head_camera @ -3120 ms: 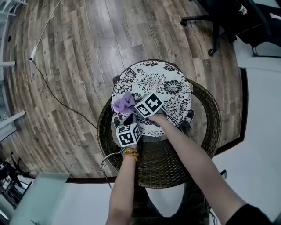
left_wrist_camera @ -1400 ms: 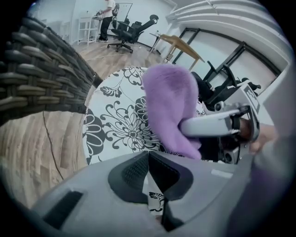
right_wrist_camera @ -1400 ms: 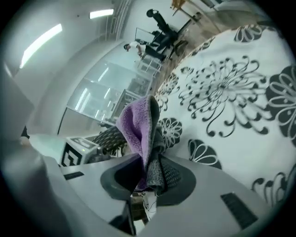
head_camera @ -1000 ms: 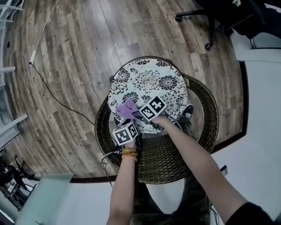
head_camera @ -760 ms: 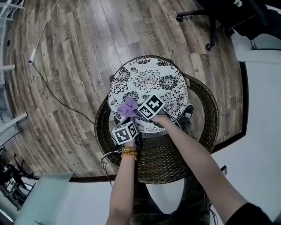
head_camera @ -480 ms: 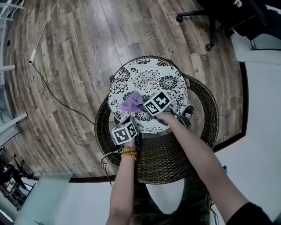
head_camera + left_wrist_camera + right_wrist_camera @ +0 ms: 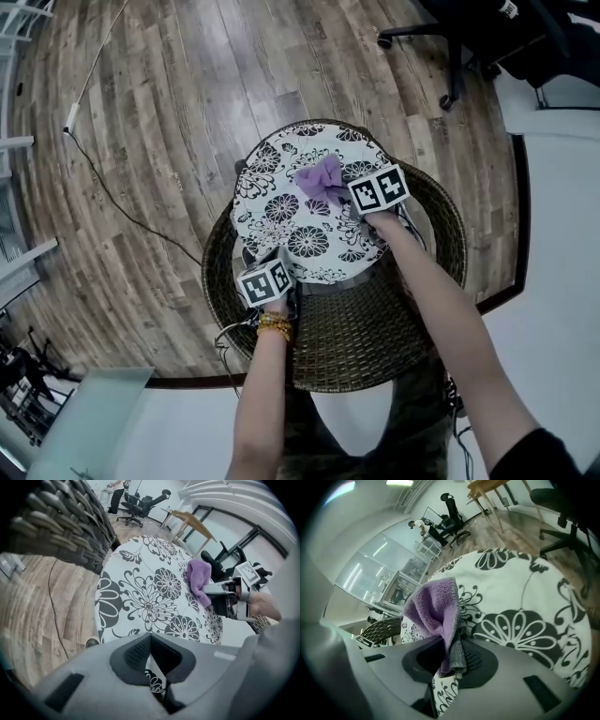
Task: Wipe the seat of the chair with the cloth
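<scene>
The chair is a wicker tub with a round white cushion printed with black flowers as its seat. My right gripper is shut on a purple cloth and presses it on the far right part of the cushion. In the right gripper view the cloth bunches up out of the right gripper. My left gripper sits at the cushion's near left edge. Its jaws are closed, with floral cushion fabric between them. From there the cloth shows across the seat.
Wood plank floor lies around the chair, with a thin cable trailing at the left. A black office chair's base stands at the far right. The wicker rim rises close on the left. A white floor area lies to the right.
My right gripper has swept the cloth from the cushion's near left, beside the left gripper, across to its far right. The left gripper has stayed at the near edge.
</scene>
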Demonstrator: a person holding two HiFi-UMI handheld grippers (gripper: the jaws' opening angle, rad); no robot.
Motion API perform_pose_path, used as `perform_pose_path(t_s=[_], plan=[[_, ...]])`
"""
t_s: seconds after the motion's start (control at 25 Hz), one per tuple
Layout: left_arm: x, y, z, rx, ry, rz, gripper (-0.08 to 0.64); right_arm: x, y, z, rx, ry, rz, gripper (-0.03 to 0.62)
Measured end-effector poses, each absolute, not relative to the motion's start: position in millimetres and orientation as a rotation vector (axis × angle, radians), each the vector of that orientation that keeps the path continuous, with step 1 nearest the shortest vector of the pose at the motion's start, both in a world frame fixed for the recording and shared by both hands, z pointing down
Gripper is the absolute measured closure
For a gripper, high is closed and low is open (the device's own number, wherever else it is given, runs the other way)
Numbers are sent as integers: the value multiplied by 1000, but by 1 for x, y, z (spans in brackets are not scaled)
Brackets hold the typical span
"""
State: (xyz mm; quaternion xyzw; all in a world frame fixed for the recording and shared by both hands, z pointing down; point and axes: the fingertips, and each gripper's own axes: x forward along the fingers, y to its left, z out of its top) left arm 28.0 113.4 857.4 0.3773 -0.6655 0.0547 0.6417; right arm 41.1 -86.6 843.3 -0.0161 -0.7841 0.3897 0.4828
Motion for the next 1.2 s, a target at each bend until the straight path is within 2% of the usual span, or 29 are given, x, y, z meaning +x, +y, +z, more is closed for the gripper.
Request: perform_pose_path(t_s=[0.36,0.56,0.72,0.92,1.04,1.2], plan=[[28,110,857,880,-1521,108,543,68,-181,831,305,-1968,996,522],[26,105,854,894,-1545,77,543,69,-200,811,414,-2069,904,522],[17,98,840,908,-1599,54,541,45,-115,785,33,-2149,1042,520],[5,97,828,875,-1699,-20,541,43,36,781,-504,-1963,1191,520],[10,112,842,807,-1659,48,543,52,82,811,-523,-1835,1159,520],[11,123,858,726,-1629,40,543,49,90,842,-378,-1760,1160,520]])
